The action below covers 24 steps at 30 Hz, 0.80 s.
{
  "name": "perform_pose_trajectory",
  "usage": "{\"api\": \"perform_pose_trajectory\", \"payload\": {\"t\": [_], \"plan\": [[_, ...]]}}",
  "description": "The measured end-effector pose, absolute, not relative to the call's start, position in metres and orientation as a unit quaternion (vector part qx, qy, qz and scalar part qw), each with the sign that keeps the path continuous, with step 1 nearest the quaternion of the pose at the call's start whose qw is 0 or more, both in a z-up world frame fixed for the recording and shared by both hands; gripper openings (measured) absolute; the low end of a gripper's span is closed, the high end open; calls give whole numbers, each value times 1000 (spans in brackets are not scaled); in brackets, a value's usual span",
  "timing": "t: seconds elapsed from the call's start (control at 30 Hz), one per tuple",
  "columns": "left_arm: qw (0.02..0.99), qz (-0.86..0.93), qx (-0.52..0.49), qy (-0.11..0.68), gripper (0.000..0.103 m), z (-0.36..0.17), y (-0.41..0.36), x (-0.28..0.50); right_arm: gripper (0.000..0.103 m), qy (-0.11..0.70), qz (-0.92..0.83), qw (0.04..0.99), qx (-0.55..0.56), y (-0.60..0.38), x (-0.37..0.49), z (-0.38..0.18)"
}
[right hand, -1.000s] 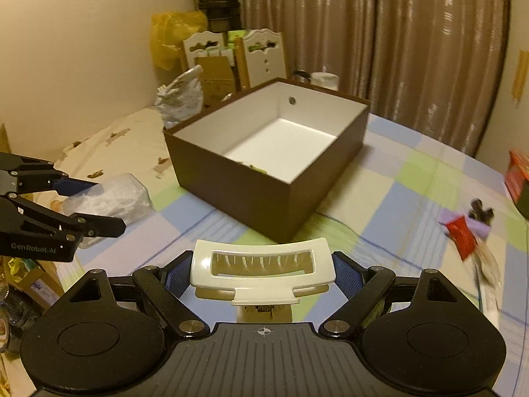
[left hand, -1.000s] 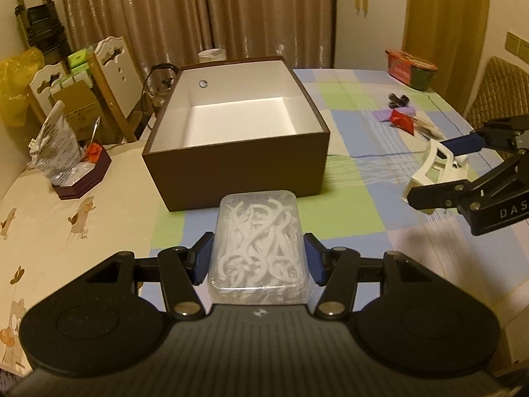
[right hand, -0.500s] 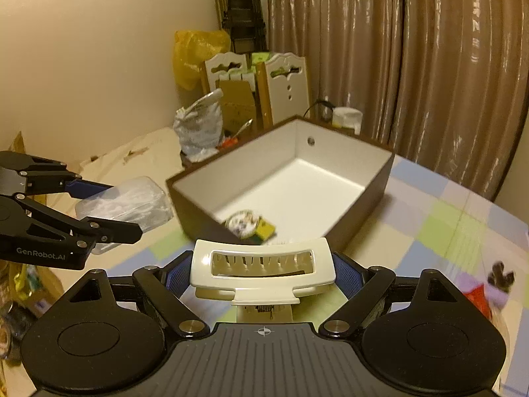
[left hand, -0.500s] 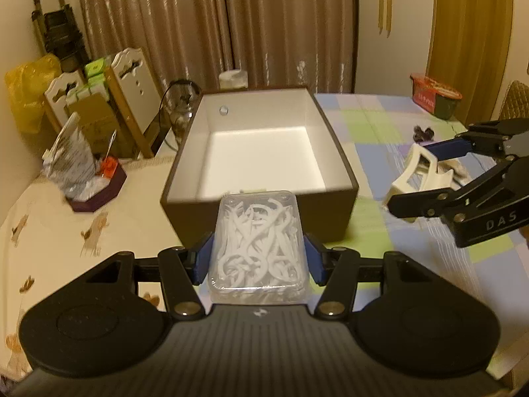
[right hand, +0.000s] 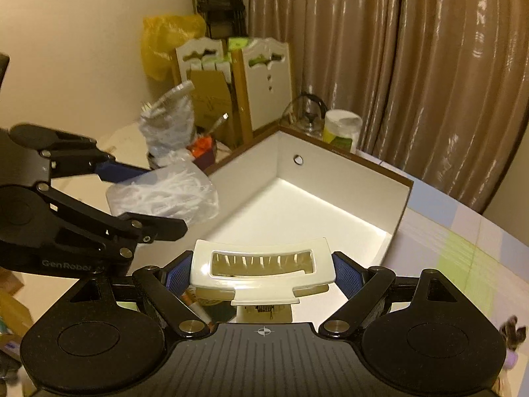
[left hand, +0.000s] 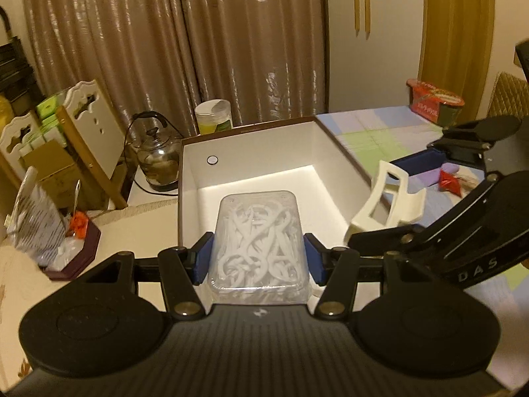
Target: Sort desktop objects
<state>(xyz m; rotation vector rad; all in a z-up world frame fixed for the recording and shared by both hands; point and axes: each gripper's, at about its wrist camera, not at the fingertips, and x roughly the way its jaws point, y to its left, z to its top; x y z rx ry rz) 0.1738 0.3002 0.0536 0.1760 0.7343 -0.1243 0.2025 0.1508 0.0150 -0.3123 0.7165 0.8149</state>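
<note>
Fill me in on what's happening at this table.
A person is sorting things into a brown box using two handheld grippers. The left gripper is shut on a clear plastic case of white floss picks, held above the box's open white inside. The right gripper is shut on a cream hair clip, also at the box's edge. Neither item has been let go yet. A red packet lies on the checked tablecloth.
</note>
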Motion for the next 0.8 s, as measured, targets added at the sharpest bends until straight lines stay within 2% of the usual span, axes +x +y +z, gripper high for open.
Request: {"api": "perform_pose_trajectory", "payload": {"t": [0.5,0.8], "plan": [[907,-86,91,403,52,-8,319,238,86,381,368,822,-210,175,247,-32],[921,-77,73,374,53,9,333,233,86,396,381,801,-237,192,257,-49]]}}
